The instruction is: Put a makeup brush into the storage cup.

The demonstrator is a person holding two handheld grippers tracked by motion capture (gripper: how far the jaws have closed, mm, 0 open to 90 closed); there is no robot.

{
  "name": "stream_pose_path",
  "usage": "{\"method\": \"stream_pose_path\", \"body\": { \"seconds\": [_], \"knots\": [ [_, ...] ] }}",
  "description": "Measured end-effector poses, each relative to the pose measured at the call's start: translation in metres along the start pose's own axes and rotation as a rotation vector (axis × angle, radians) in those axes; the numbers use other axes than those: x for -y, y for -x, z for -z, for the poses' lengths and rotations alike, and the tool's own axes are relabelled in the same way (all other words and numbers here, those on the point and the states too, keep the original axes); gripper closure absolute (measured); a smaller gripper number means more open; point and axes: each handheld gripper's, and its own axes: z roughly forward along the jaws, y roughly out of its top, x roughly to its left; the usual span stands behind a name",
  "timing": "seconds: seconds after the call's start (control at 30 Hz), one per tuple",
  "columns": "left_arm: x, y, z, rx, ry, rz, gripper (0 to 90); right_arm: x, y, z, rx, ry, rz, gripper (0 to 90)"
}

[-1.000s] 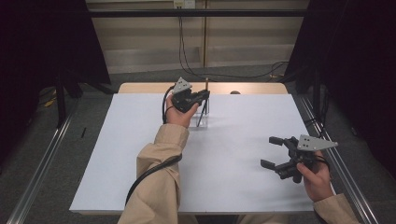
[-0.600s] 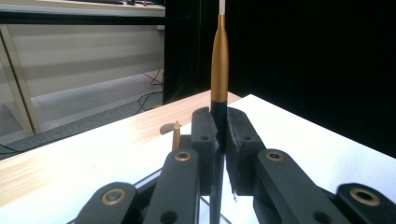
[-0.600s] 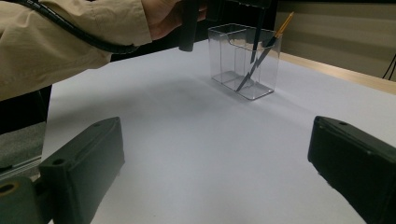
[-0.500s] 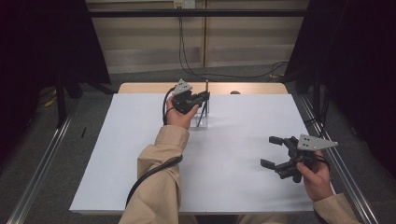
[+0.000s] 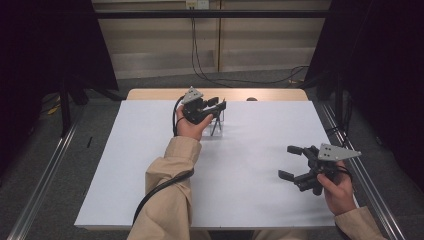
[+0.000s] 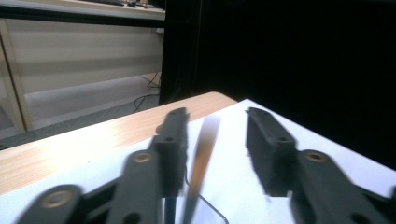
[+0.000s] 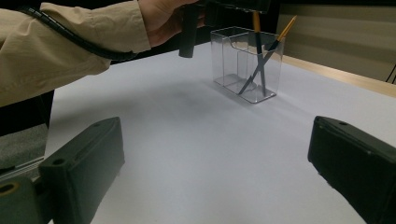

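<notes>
The left tongs (image 5: 220, 104), jaws just spread, hover directly above the clear holder (image 7: 246, 63) with an upright pencil (image 6: 201, 163) loose between them, while the right tongs (image 5: 291, 162) rest spread, well apart

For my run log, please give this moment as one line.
left gripper: jaws just opening, pencil between | clear holder: two pencils | right gripper: open, idle

Clear holder (image 5: 218, 122) stands on the table (image 5: 150, 170), far side | two pencils (image 7: 259, 60) lean crossed inside holder | left gripper (image 5: 218, 105) above holder | right gripper (image 5: 292, 162) well right, nearer.
</notes>
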Motion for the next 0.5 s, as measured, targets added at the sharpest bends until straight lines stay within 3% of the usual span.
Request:
{"method": "stream_pose_path", "body": {
  "seconds": [0.07, 0.1, 0.13, 0.17, 0.3, 0.5],
  "knots": [
    [-0.001, 0.0, 0.003, 0.012, 0.006, 0.006, 41.8, 0.0, -0.001, -0.002, -0.003, -0.003, 0.002, 3.1],
    [-0.001, 0.0, 0.005, 0.011, 0.008, 0.002, 41.8, 0.0, -0.001, -0.002, -0.003, -0.003, 0.002, 3.1],
    [-0.003, 0.0, 0.008, 0.027, 0.019, 0.022, 34.2, 0.0, -0.001, -0.003, -0.006, -0.009, 0.005, 3.1],
    [-0.003, 0.0, 0.01, 0.026, 0.02, 0.016, 30.9, 0.0, -0.001, -0.003, -0.006, -0.009, 0.005, 3.1],
    [-0.006, 0.001, 0.015, 0.051, 0.019, 0.008, 23.7, 0.0, -0.001, -0.003, -0.004, -0.013, 0.004, 3.1],
    [-0.007, 0.004, 0.021, 0.053, 0.015, 0.002, 19.0, 0.001, -0.002, 0.0, 0.002, -0.011, 0.002, 3.1]
  ]
}}
